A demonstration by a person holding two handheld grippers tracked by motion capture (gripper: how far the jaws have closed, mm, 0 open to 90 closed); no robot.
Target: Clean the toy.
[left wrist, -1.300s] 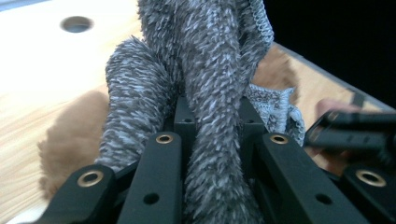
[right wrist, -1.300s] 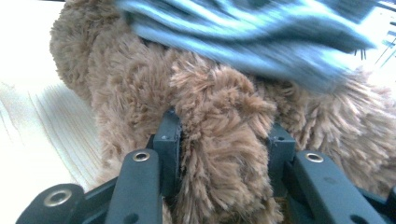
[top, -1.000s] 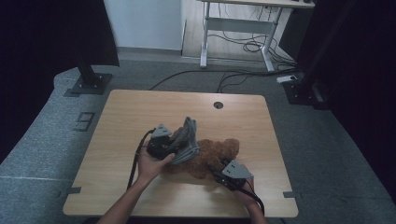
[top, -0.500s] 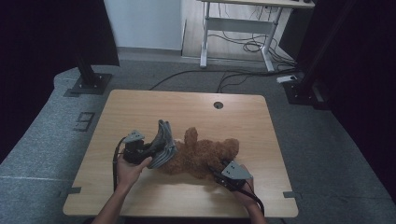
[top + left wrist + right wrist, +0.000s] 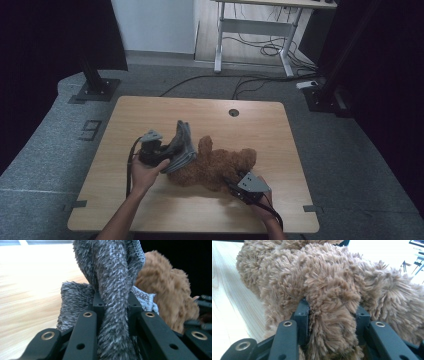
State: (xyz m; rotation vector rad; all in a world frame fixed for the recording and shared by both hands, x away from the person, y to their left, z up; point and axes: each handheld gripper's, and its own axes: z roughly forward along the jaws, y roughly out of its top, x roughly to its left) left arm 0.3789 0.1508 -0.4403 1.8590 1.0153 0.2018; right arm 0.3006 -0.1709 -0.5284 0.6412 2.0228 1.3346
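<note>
**Grey garment coming off a soft brown teddy bear**

In the high view the brown teddy bear [image 5: 220,167] lies on its side in the lower middle of the frame, on the wooden table [image 5: 150,115]. The grey fuzzy garment [image 5: 181,147] is at the left end of the bear, standing up in a loose fold and touching the bear's fur.

The left gripper [image 5: 161,156] sits left of centre, and its jaws are clamped narrow on a thick fold of the grey garment [image 5: 112,297], as the left gripper view shows; the fabric bulges out above and below the black jaws. The right gripper [image 5: 235,186] is at the lower right of the bear. Its jaws are closed on a tuft of the bear's body [image 5: 329,305], with fur pressed between both sides.

Both things look light, soft and easy to squeeze. I judge that the garment stretches and can slip if only a thin edge is held, so a thick bunched fold near the hem is the better place. The bear has no stiff part, so a limb or a deep pinch of the body holds it best. Strong pulling may stretch the knit fabric.
</note>
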